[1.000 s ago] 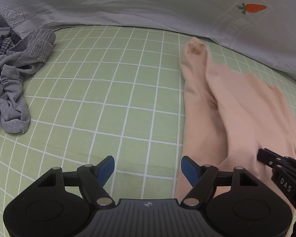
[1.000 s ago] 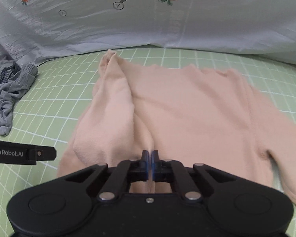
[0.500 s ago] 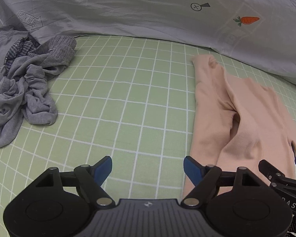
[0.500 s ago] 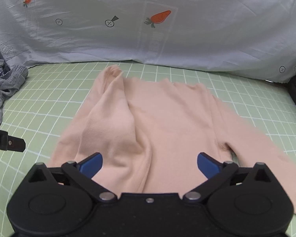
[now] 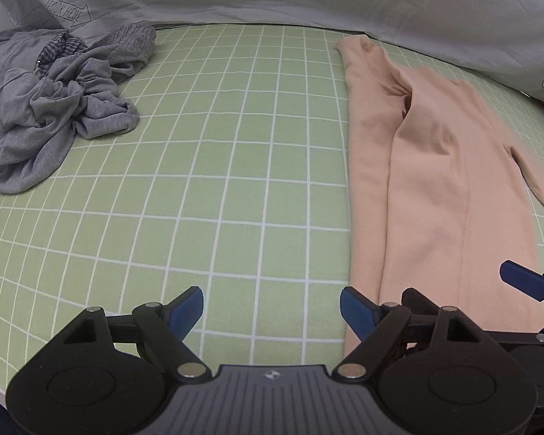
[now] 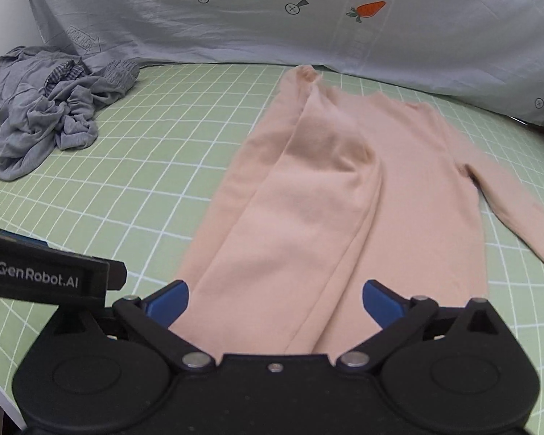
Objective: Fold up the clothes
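I see the peach top (image 6: 344,195) flat on the green mat (image 5: 217,181), left sleeve folded over, right sleeve out. Both my left gripper (image 5: 272,308) and right gripper (image 6: 275,301) are spread, empty. I judge the right sleeve needs folding in.

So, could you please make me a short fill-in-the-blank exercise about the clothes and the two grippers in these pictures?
1. The top spread flat on the checked sheet is ____ in colour.
2. The crumpled pile left of it is ____.
3. The blue fingers of the right gripper stand ____, holding nothing.
4. The printed vegetable on the pale cover behind is a ____.

Missing words: peach; grey; open; carrot
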